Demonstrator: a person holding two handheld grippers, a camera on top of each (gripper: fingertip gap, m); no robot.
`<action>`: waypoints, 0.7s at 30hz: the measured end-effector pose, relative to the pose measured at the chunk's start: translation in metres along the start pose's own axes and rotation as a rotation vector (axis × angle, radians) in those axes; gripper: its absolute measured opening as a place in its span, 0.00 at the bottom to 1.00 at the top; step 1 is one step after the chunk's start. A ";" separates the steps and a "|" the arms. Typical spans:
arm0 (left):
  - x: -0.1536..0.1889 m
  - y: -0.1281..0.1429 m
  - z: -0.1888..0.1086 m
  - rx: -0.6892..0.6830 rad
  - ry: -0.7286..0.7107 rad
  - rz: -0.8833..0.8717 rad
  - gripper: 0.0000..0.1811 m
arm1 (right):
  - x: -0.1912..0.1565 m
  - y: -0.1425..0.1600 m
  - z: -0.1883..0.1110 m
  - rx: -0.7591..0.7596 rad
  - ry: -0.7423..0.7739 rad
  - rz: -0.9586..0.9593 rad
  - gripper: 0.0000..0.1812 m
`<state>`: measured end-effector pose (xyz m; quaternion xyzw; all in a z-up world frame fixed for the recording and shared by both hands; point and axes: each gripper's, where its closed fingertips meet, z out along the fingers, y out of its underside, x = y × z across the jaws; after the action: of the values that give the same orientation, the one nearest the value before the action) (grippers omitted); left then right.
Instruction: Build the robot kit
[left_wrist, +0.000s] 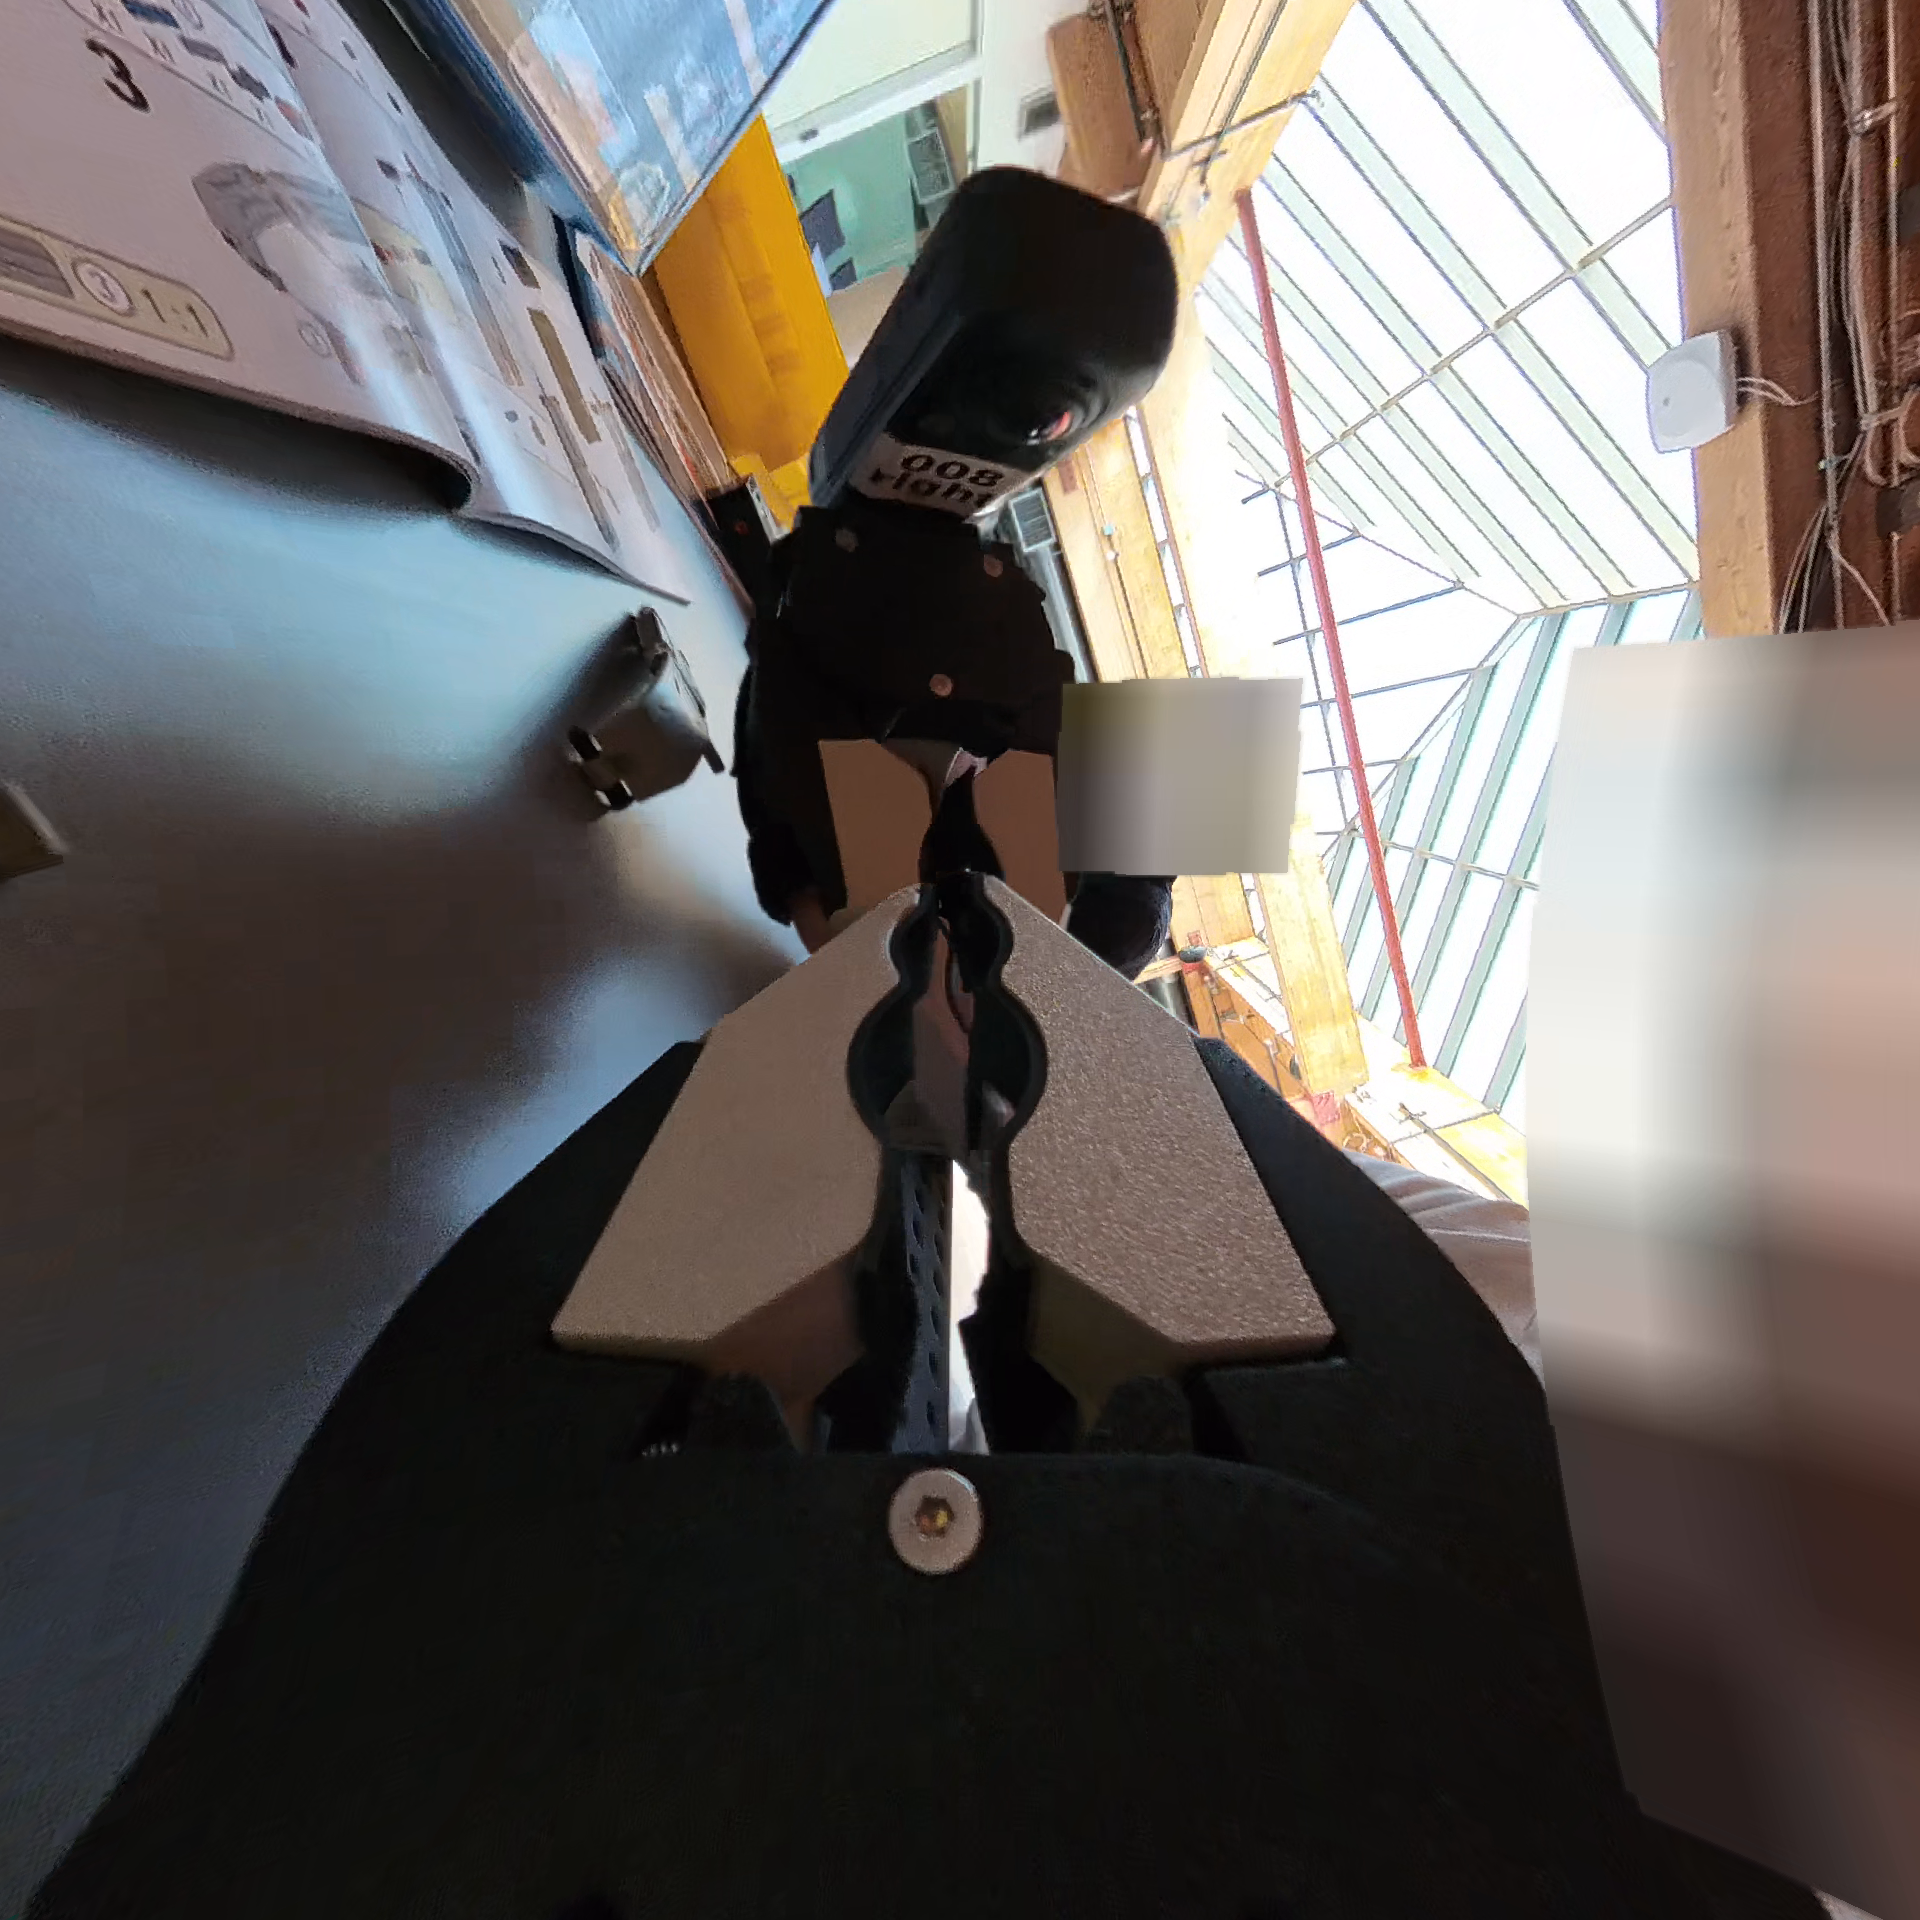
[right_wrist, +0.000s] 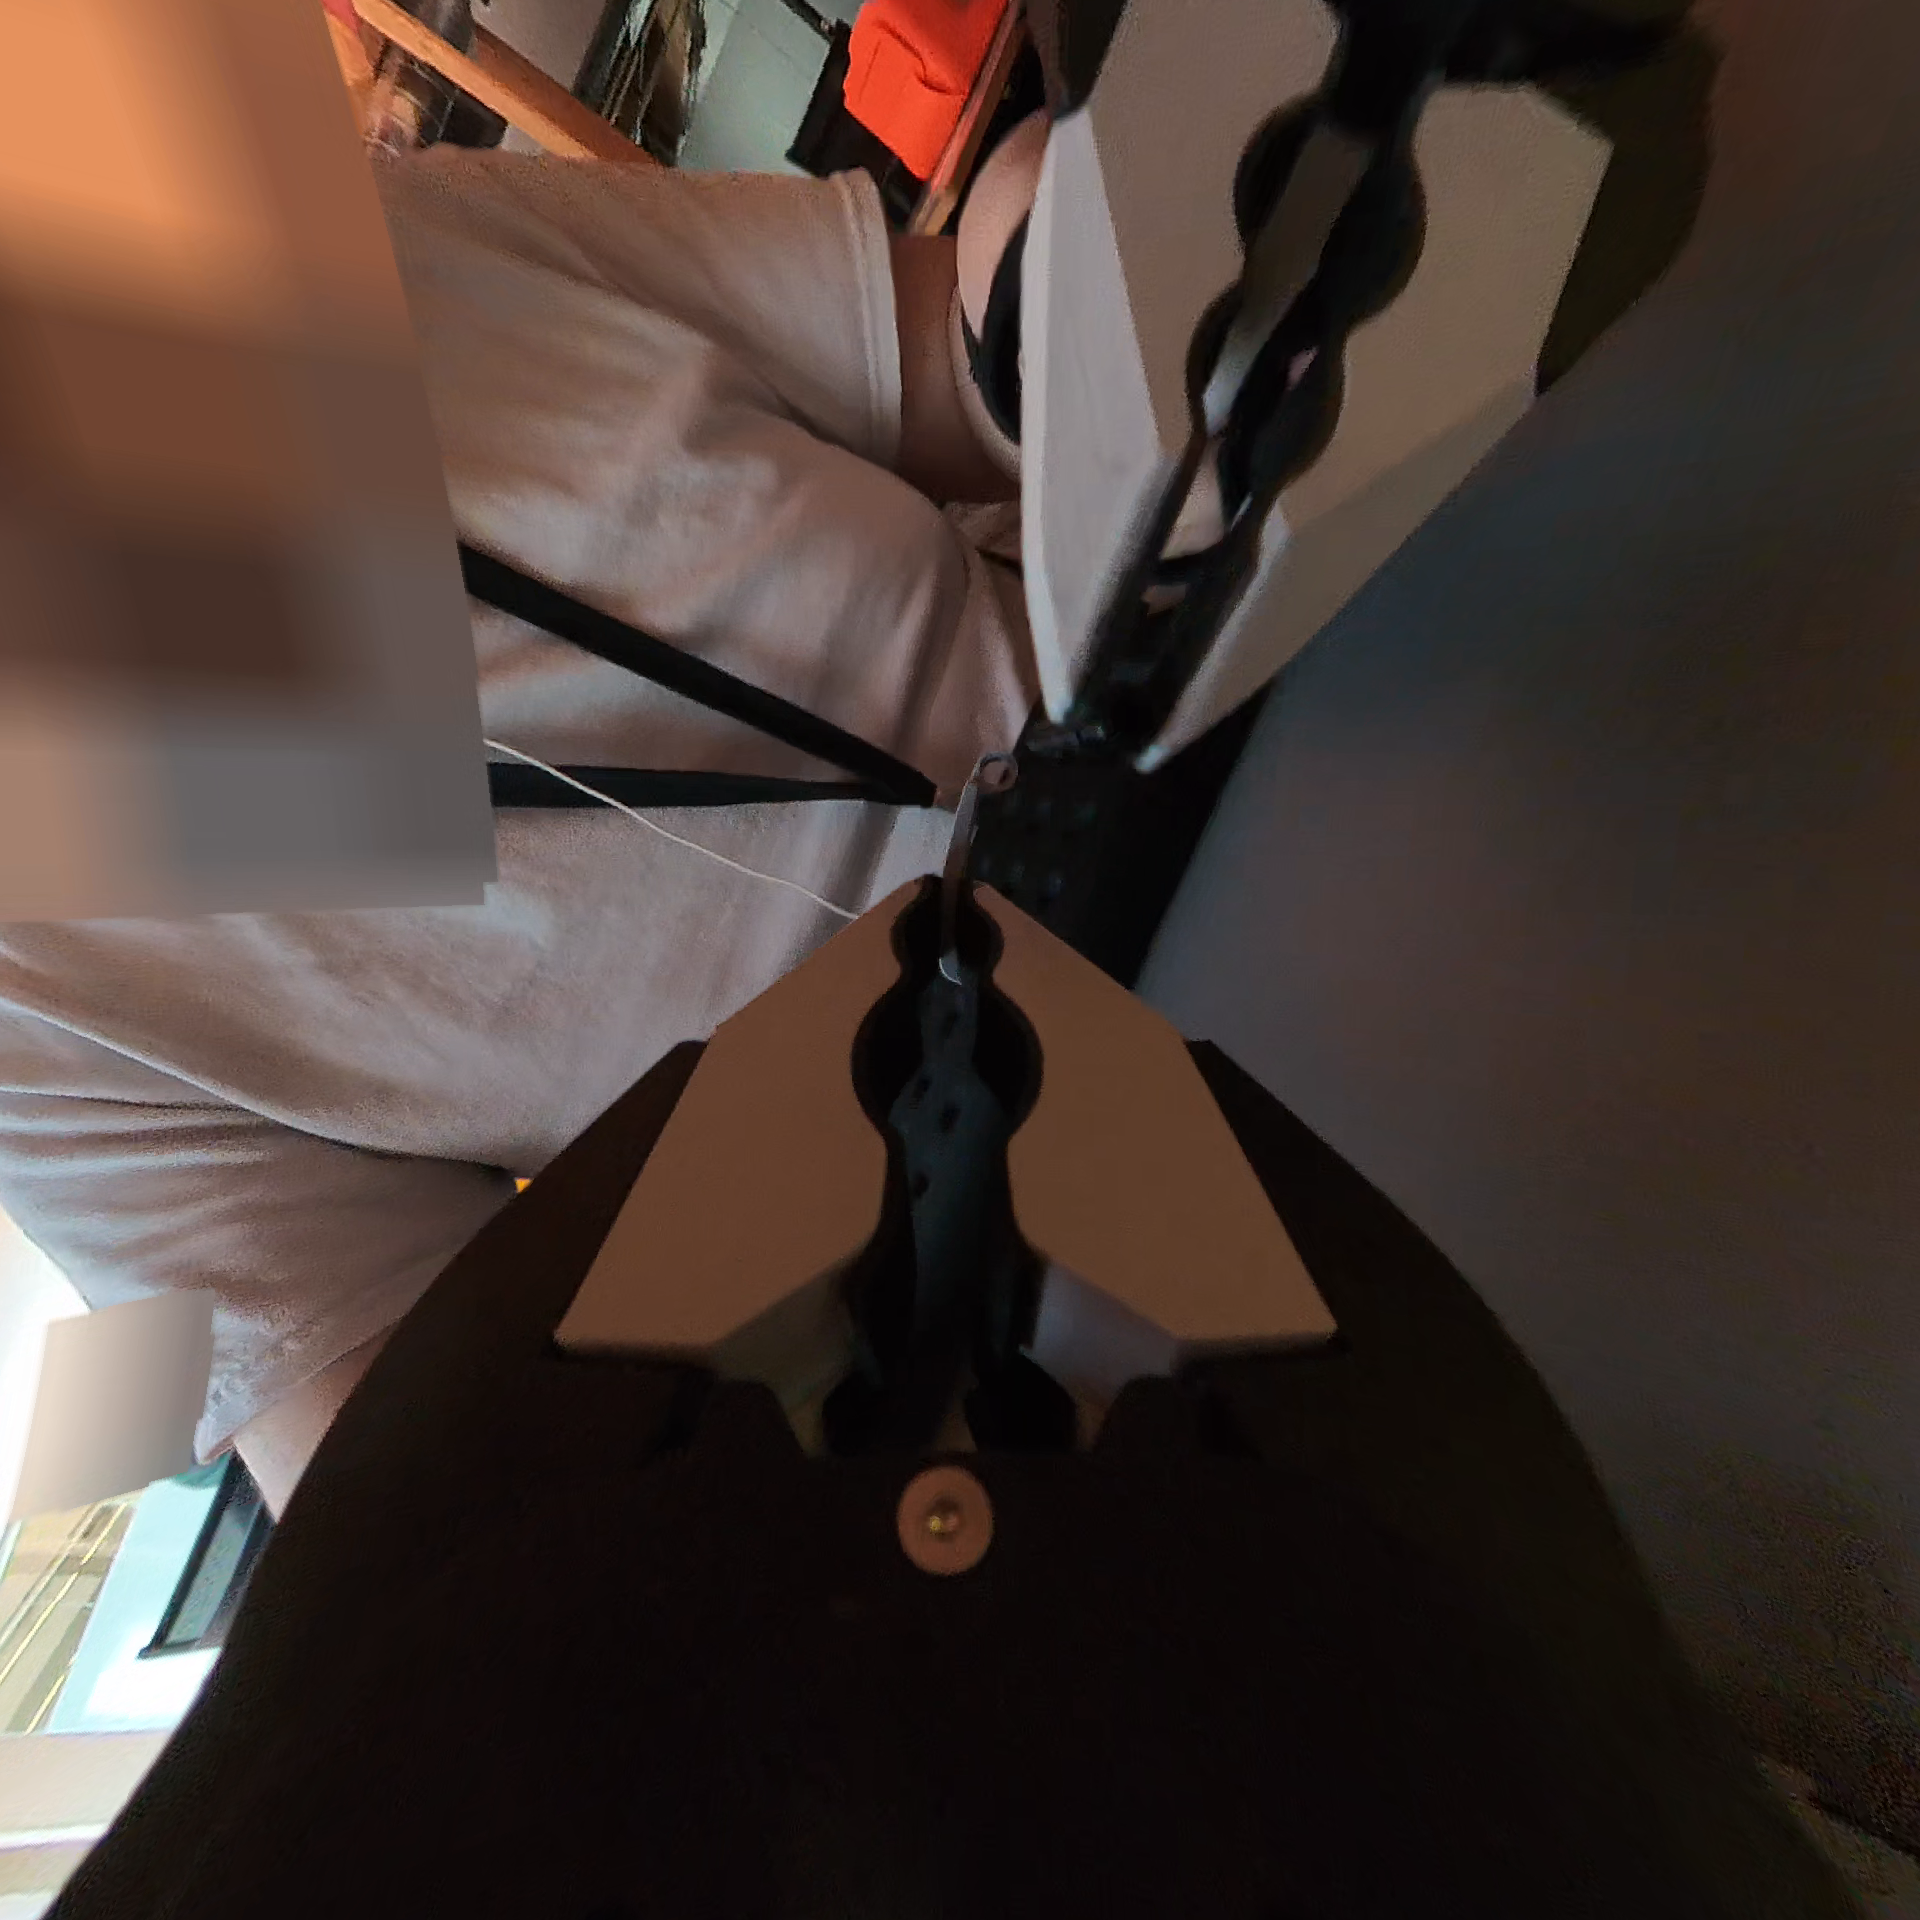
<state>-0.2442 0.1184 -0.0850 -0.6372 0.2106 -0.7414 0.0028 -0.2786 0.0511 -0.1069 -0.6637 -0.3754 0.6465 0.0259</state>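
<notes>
Grey-padded left gripper (left_wrist: 948, 914) seen in left wrist view, clenched on a dark perforated strip (left_wrist: 925, 1278) running lengthwise between the pads, held off the counter (left_wrist: 239, 831). Right gripper (left_wrist: 951, 821) directly ahead, tips nearly meeting the left tips, its camera housing above. Open instruction booklet (left_wrist: 343, 260) lying toward the far edge of the dark counter; small grey bracket-like part (left_wrist: 644, 717) near it, apart from both grippers. Skylight with slatted panes behind.

Right wrist view: right gripper (right_wrist: 951, 914) clenched on a dark perforated piece (right_wrist: 951, 1132), with a thin metal pin or wire (right_wrist: 966, 821) protruding past the tips. Left gripper (right_wrist: 1101, 743) ahead and above, closed on the dark strip (right_wrist: 1049, 831) reaching toward the right tips. Cannot tell whether both hold the same piece. Person in pale shirt (right_wrist: 675, 468) behind; counter (right_wrist: 1558, 935) alongside.
</notes>
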 end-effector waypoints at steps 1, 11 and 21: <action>0.000 0.005 0.000 -0.013 -0.009 0.000 0.01 | -0.002 0.007 0.003 -0.006 -0.023 0.004 0.01; -0.016 0.021 -0.040 0.127 -0.172 0.036 0.01 | 0.014 -0.004 0.030 0.013 -0.082 0.148 0.01; -0.022 0.042 -0.076 0.112 -0.235 0.056 0.02 | 0.031 -0.025 0.050 0.079 -0.011 0.071 0.01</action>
<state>-0.3232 0.1100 -0.1268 -0.7123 0.1847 -0.6719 0.0837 -0.3377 0.0630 -0.1283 -0.6716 -0.3260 0.6648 0.0272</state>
